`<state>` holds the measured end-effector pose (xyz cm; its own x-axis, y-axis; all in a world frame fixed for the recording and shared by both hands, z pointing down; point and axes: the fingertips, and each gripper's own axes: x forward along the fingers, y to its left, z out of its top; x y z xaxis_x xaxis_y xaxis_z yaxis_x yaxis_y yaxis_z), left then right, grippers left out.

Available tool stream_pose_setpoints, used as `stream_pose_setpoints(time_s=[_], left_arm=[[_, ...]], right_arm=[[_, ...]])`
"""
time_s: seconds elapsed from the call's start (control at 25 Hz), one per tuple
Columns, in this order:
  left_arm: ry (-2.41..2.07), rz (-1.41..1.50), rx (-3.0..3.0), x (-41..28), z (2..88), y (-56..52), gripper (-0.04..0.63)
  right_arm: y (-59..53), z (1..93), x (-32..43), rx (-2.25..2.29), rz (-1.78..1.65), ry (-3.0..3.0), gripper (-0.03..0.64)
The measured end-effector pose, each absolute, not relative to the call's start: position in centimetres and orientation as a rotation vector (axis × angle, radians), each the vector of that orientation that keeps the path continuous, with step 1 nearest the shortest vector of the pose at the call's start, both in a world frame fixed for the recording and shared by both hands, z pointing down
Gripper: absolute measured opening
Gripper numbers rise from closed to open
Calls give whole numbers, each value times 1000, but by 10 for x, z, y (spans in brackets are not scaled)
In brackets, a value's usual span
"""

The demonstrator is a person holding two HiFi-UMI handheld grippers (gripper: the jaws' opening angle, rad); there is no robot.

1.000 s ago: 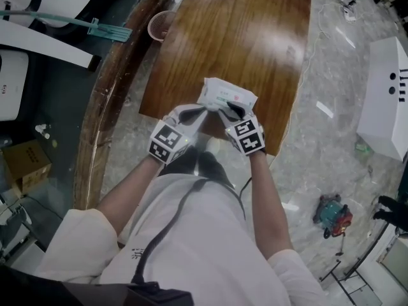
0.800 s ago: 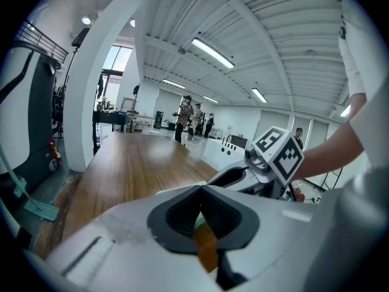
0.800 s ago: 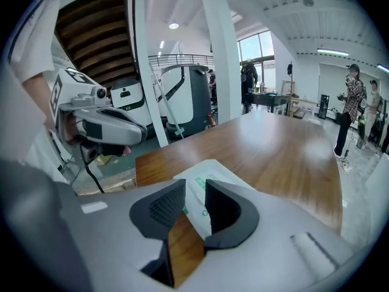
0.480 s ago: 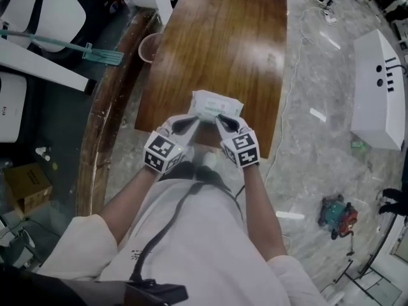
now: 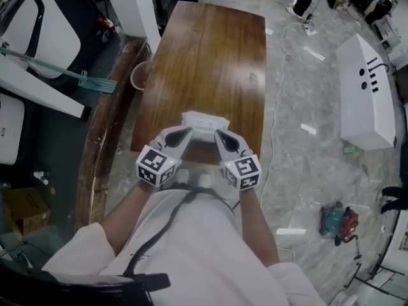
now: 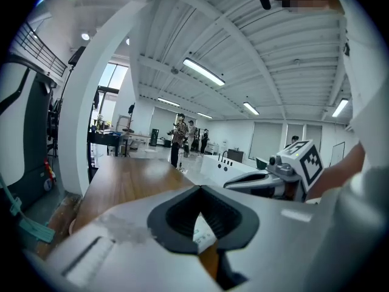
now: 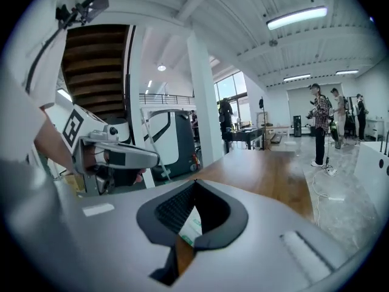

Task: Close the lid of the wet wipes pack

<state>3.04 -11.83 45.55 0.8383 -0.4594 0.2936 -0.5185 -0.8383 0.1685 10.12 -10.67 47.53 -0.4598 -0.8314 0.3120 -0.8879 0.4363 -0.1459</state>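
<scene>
A large open lab or workshop hall: white ribbed ceiling (image 6: 292, 47) with strip lights (image 6: 203, 72), polished stone floor (image 5: 306, 164) trailing cables (image 5: 278, 101), a white machine housing (image 5: 366, 101), people (image 7: 320, 123) standing beyond a long wooden surface (image 5: 210, 62).

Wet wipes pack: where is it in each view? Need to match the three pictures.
Head view: wet wipes pack at the wooden table's near end, at the tips of the left gripper and right gripper.
Left gripper view: only a white, green-printed sliver shows through the gap under the shut jaws.
Right gripper view: same sliver, through the gap under its shut jaws.
Shared landmark: the wooden table, stretching ahead in all three.
</scene>
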Motion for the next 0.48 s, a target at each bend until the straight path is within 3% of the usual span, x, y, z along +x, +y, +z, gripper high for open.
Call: stream_pose_setpoints(time_s=[0.48], left_arm=[[-827, 199, 2815, 14, 396, -122, 5]], right_arm=[[-76, 409, 123, 1707, 353, -2562, 8]])
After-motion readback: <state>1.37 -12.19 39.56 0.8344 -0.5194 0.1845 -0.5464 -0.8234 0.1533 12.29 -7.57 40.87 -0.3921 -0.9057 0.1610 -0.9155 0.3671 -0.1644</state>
